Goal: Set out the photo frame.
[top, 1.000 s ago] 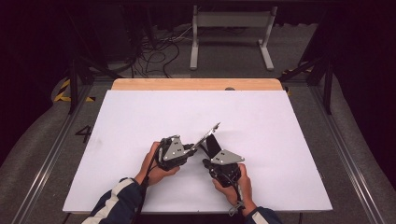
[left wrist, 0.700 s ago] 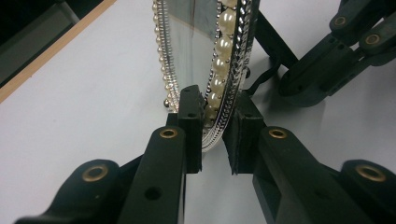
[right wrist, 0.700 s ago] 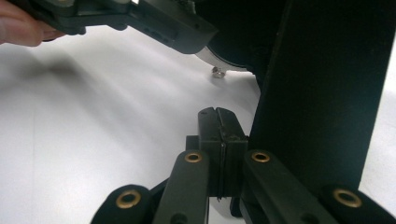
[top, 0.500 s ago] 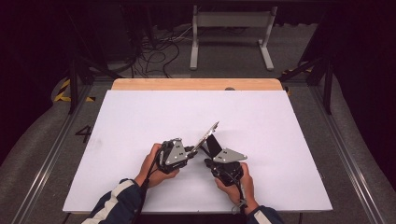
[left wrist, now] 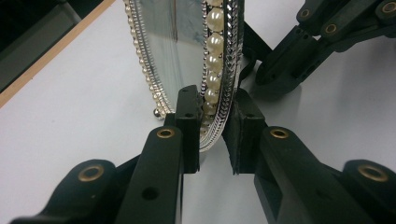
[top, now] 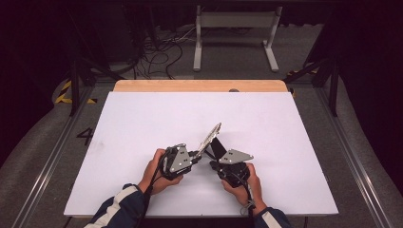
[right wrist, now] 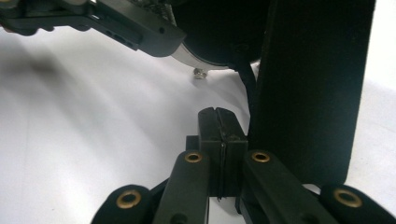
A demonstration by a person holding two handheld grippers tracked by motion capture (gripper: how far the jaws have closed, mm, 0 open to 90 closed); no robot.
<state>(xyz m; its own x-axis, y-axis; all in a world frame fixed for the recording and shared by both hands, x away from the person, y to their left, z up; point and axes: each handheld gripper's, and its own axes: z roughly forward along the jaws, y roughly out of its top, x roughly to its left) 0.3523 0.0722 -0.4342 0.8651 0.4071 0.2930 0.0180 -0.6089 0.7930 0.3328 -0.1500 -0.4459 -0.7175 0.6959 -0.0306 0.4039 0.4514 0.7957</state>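
An oval mirror (top: 211, 137) with a pearl and silver rim (left wrist: 214, 56) stands tilted on the white table (top: 142, 118). My left gripper (left wrist: 212, 116) is shut on its lower rim, one jaw on the glass side and one on the back; in the high view it (top: 198, 153) comes from the left. A black stand flap (right wrist: 317, 84) hangs behind the mirror (right wrist: 215, 42). My right gripper (right wrist: 218, 116) is shut with nothing between its jaws, just left of that flap. In the high view the right gripper (top: 215, 160) sits under the mirror's back.
The table's wooden far edge (top: 199, 85) lies beyond the white sheet. Cables (top: 161, 52) and a metal frame (top: 235, 33) are on the floor behind. A small metal foot (right wrist: 200, 73) of the mirror rests on the table.
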